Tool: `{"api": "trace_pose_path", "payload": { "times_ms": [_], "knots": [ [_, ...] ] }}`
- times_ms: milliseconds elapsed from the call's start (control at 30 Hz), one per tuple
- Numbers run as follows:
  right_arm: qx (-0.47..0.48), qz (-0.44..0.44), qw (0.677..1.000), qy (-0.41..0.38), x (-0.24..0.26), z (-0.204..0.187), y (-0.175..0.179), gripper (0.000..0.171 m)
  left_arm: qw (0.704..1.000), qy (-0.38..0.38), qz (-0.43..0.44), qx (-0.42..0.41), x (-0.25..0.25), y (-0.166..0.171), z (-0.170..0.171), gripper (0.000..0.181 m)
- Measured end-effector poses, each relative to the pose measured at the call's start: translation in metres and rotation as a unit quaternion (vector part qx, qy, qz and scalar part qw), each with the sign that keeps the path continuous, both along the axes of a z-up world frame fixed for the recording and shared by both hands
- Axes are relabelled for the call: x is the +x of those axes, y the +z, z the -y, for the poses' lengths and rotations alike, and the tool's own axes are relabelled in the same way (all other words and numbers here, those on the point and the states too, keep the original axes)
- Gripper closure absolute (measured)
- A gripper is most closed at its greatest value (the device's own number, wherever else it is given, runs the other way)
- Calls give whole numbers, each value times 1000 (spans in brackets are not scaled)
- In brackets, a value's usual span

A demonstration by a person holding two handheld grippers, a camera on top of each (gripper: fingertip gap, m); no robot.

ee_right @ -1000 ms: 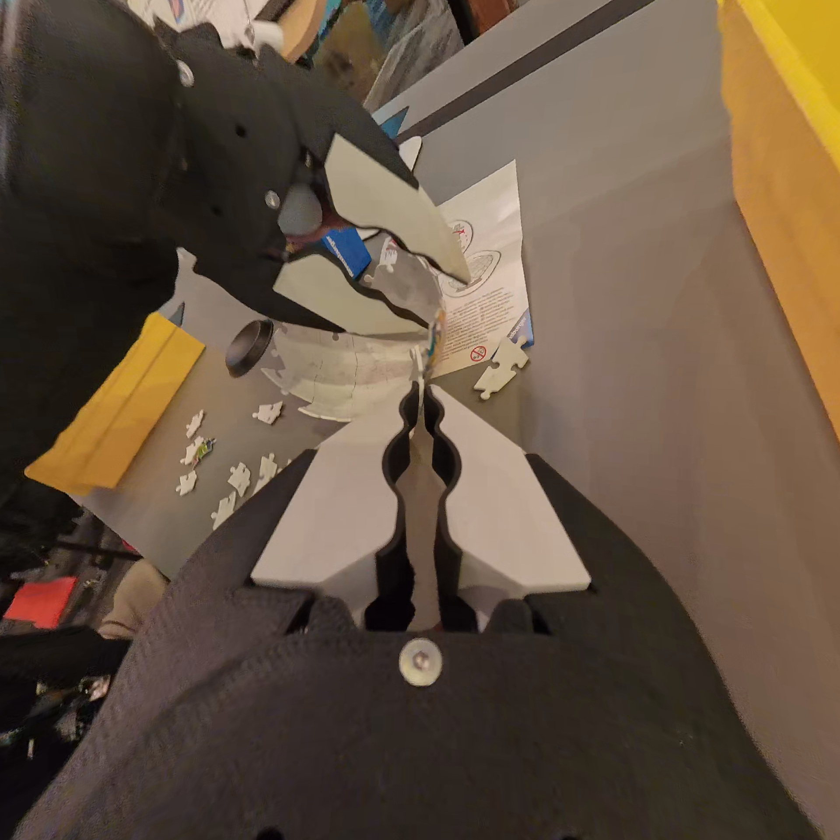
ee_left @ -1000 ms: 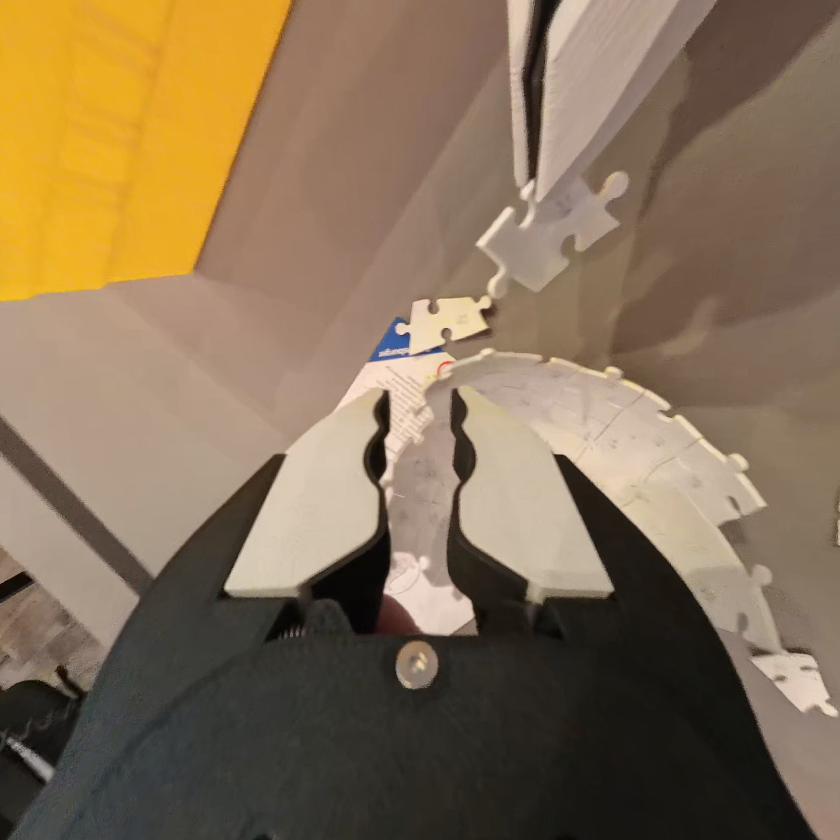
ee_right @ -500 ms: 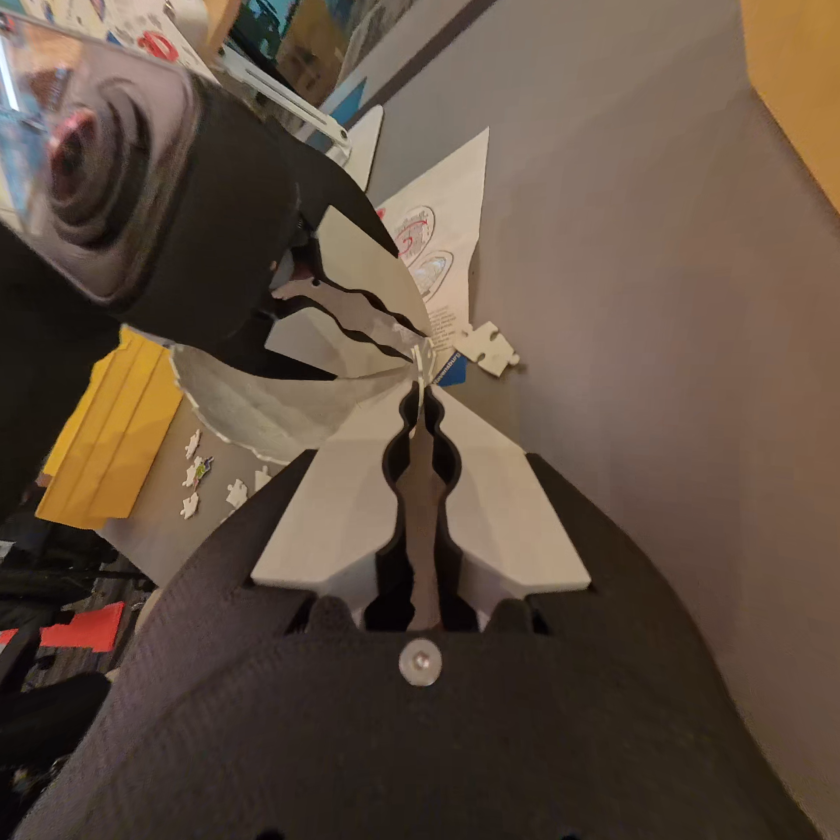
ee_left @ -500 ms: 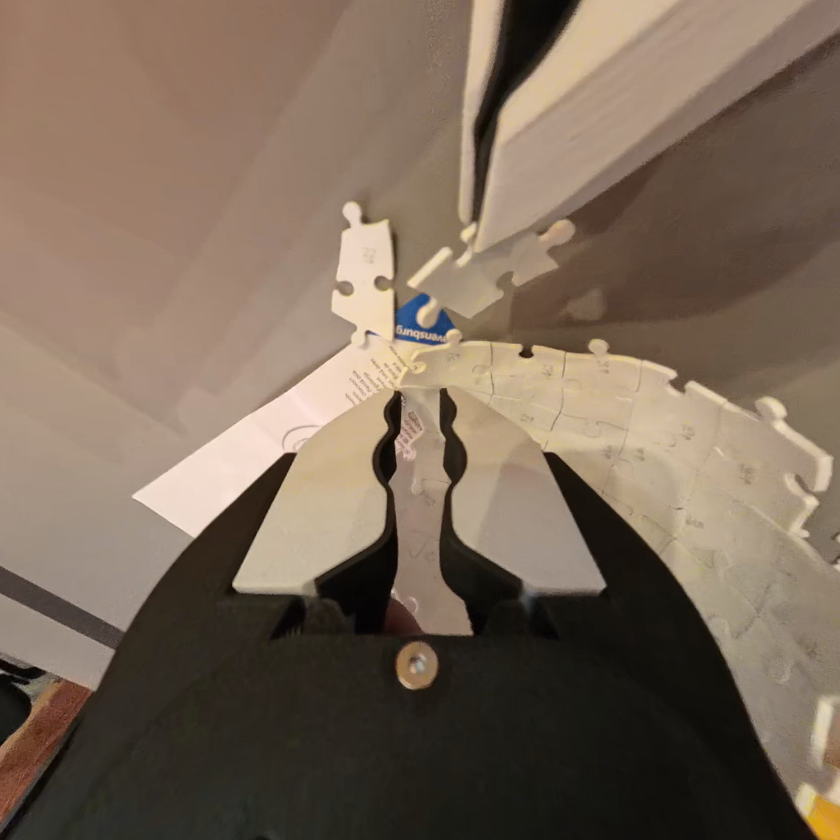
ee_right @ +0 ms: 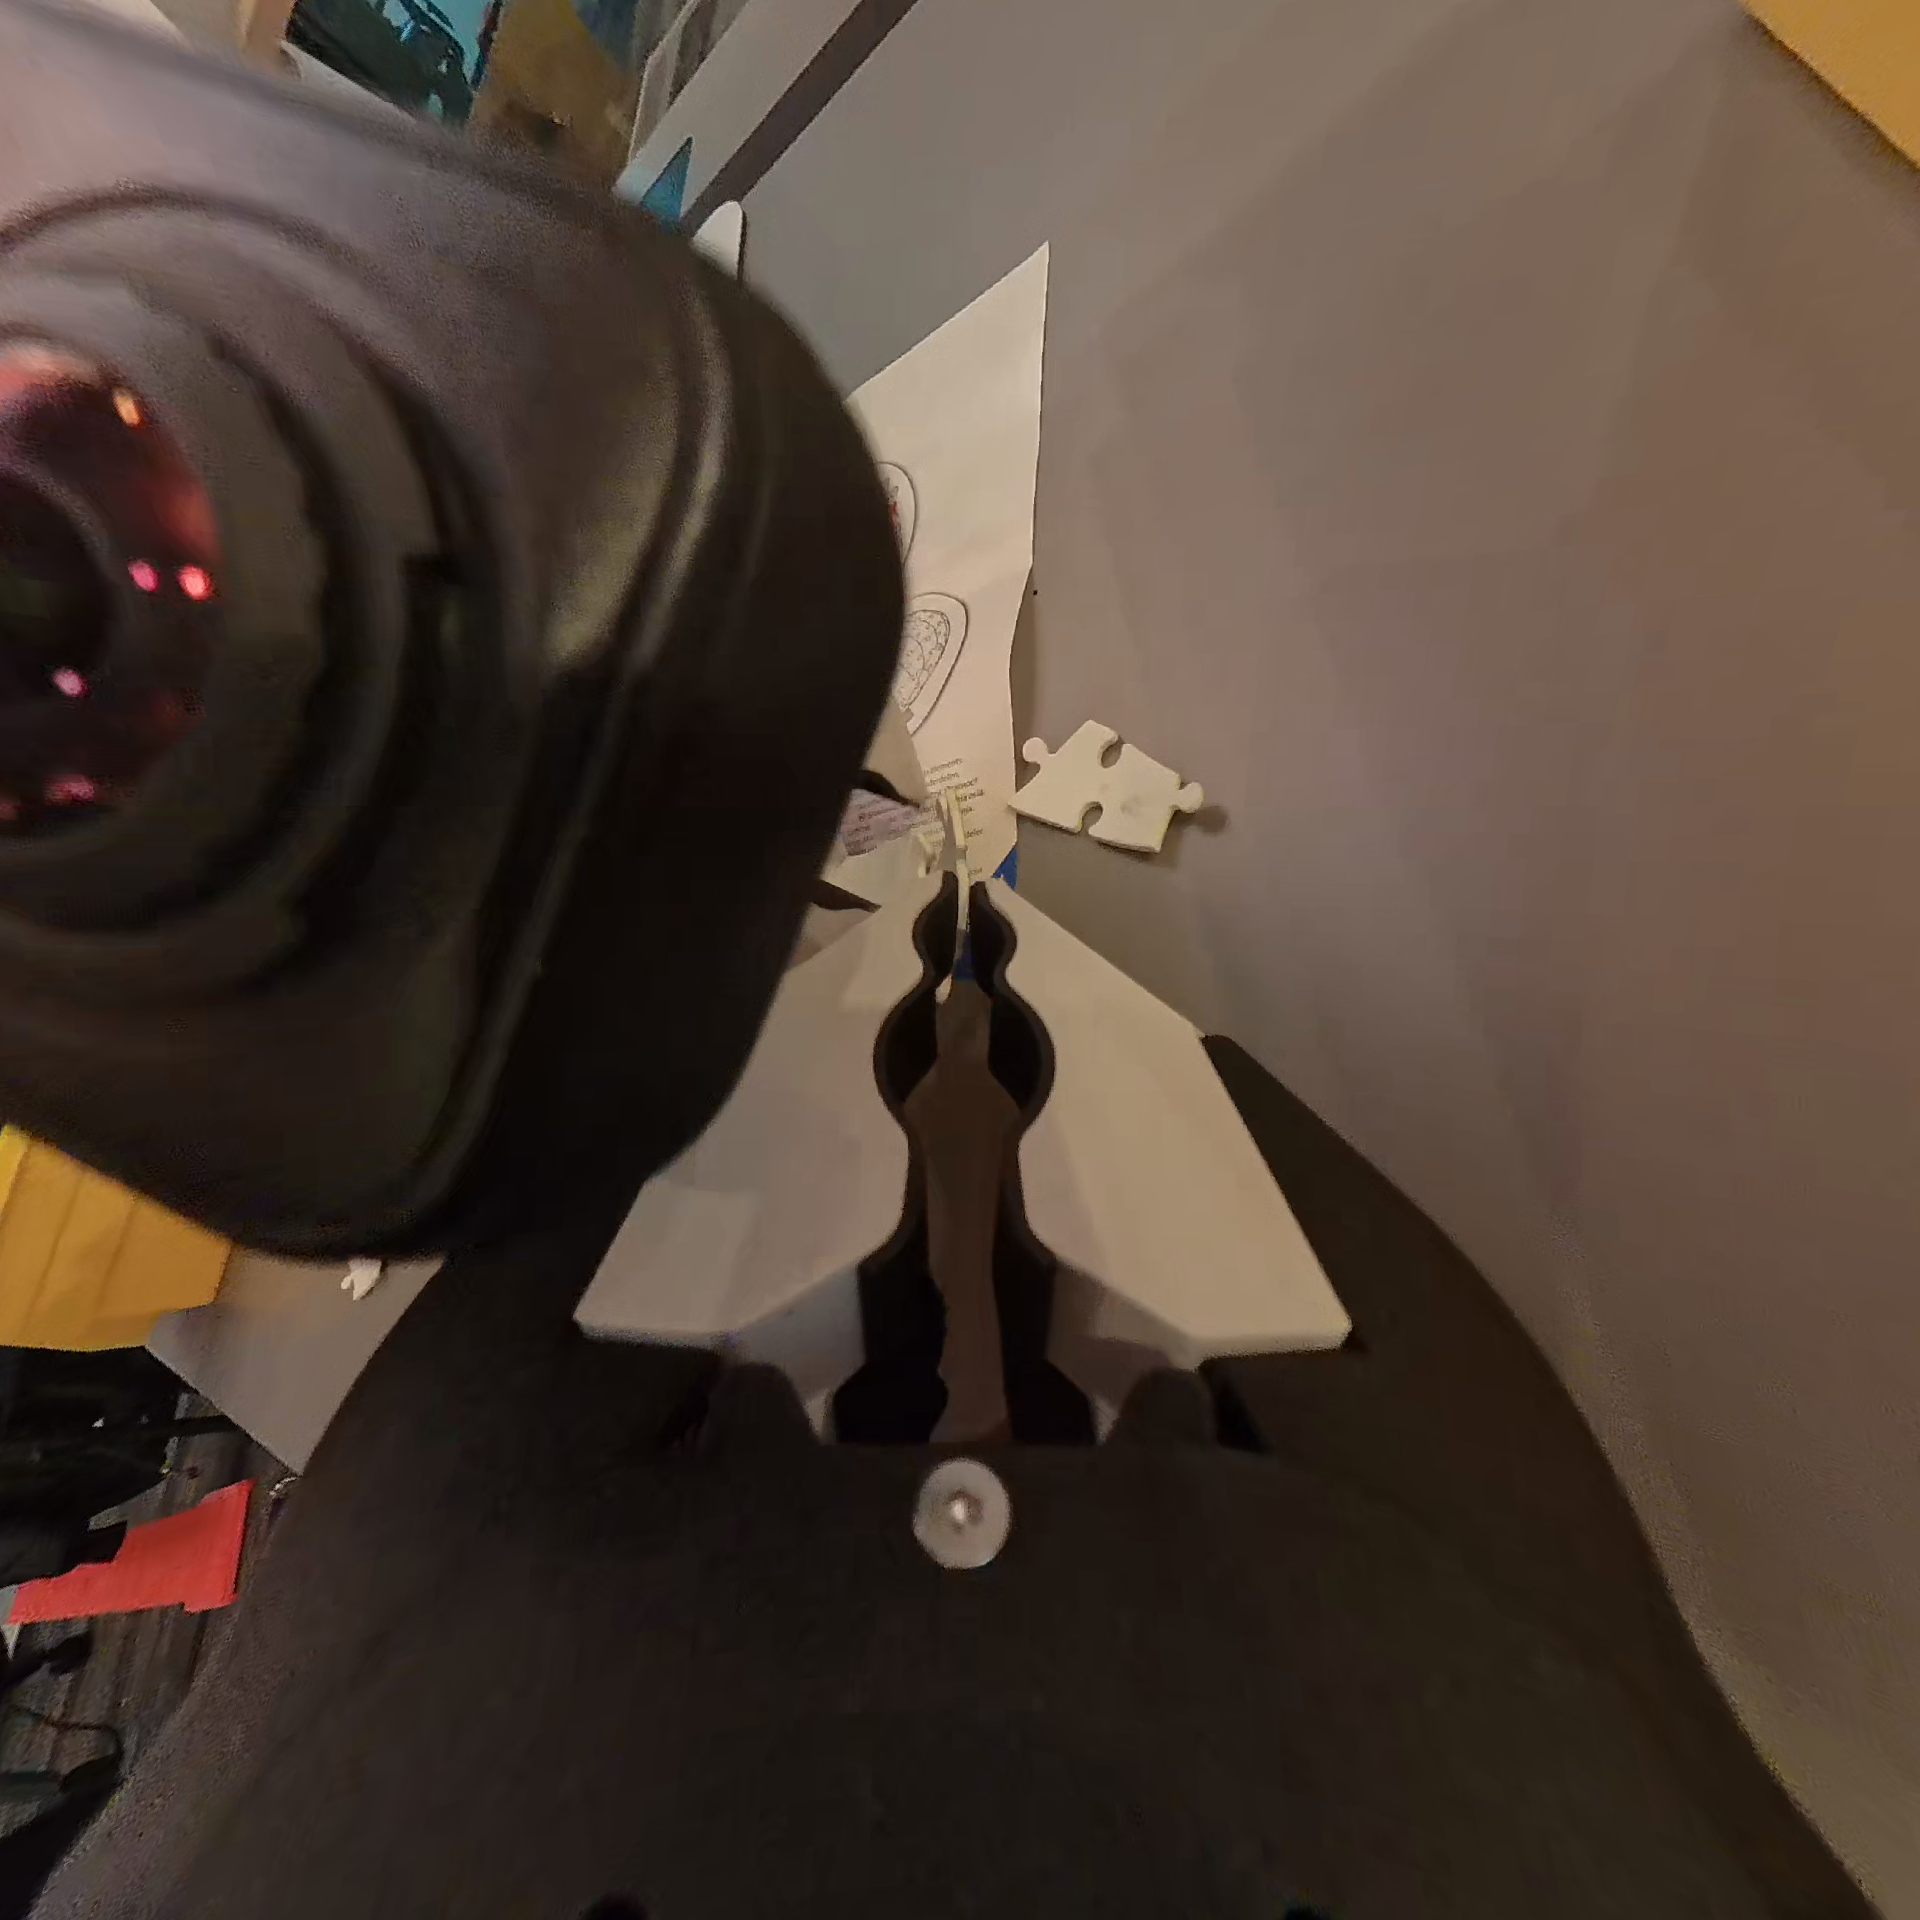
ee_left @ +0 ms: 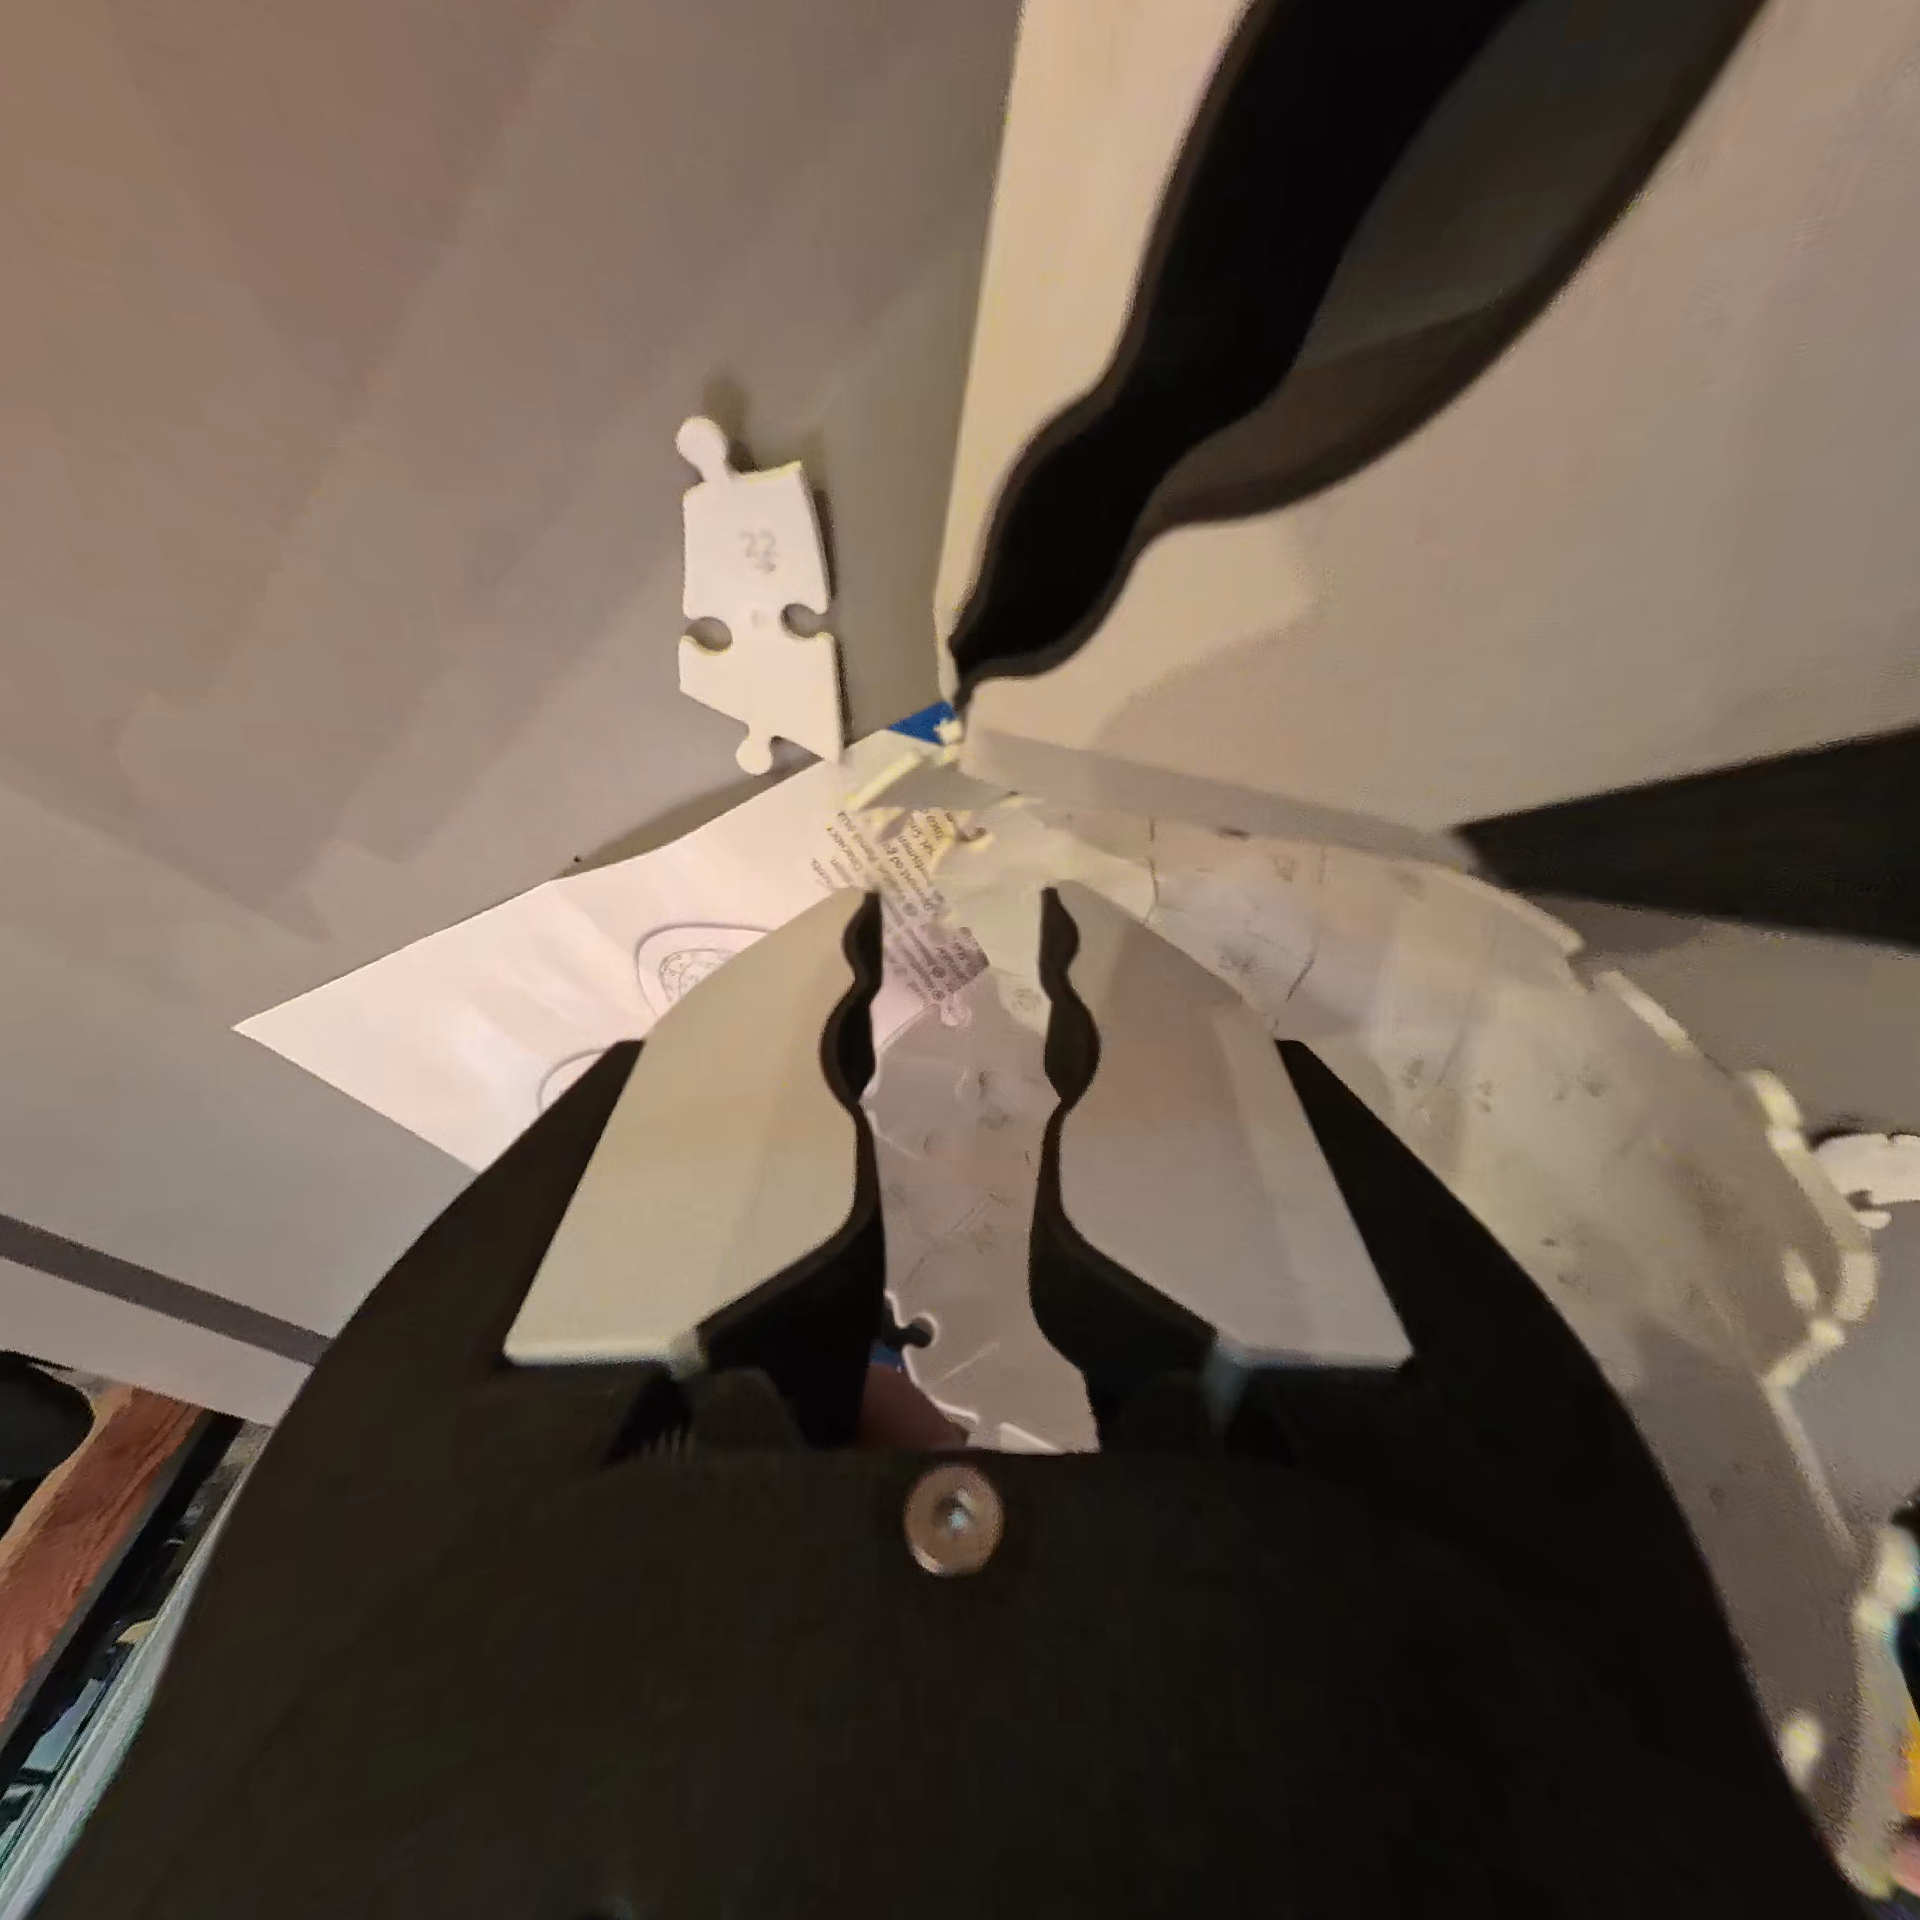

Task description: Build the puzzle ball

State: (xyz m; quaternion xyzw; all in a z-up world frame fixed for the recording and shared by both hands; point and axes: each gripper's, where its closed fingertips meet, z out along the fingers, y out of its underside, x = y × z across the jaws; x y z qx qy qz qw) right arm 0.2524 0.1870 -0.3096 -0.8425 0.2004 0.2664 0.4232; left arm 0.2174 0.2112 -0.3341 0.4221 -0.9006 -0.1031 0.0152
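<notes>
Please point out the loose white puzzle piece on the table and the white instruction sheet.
loose white puzzle piece [ee_left: 756, 613], left wrist view, on its flat middle.
white instruction sheet [ee_left: 499, 1023], left wrist view, on its bare left half.

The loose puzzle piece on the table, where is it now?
In the left wrist view, the loose puzzle piece lies flat on the grey table, upper centre, just beyond the instruction sheet corner.

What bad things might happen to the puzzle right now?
The left gripper holds the curved half-built shell only by its edge, so pushing might bend it or pop pieces apart. The right gripper pinches its small piece by the tip; it may twist or slip. The two grippers are very close and might bump.
</notes>
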Motion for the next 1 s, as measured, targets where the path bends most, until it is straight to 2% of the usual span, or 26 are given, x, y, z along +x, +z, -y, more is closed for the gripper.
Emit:
{"api": "trace_pose_path", "payload": {
  "times_ms": [400, 733, 867, 1000],
  "knots": [
    [-12, -38, 999, -19, -3, 2, -7, 171, 999, 12, -53, 8, 0, -1, -2, 149],
    [-13, -29, 999, -12, -6, -1, -8, 170, 996, 13, -92, 16, -1, -2, -2, 149],
    [-3, -16, 1000, -7, -1, 0, -2, 152, 994, 11, -104, 21, -1, -2, -2, 148],
    [-1, 46, 999, 14, 10, 6, 1, 151, 993, 6, -115, 27, -1, -2, -2, 148]
  ]
}}
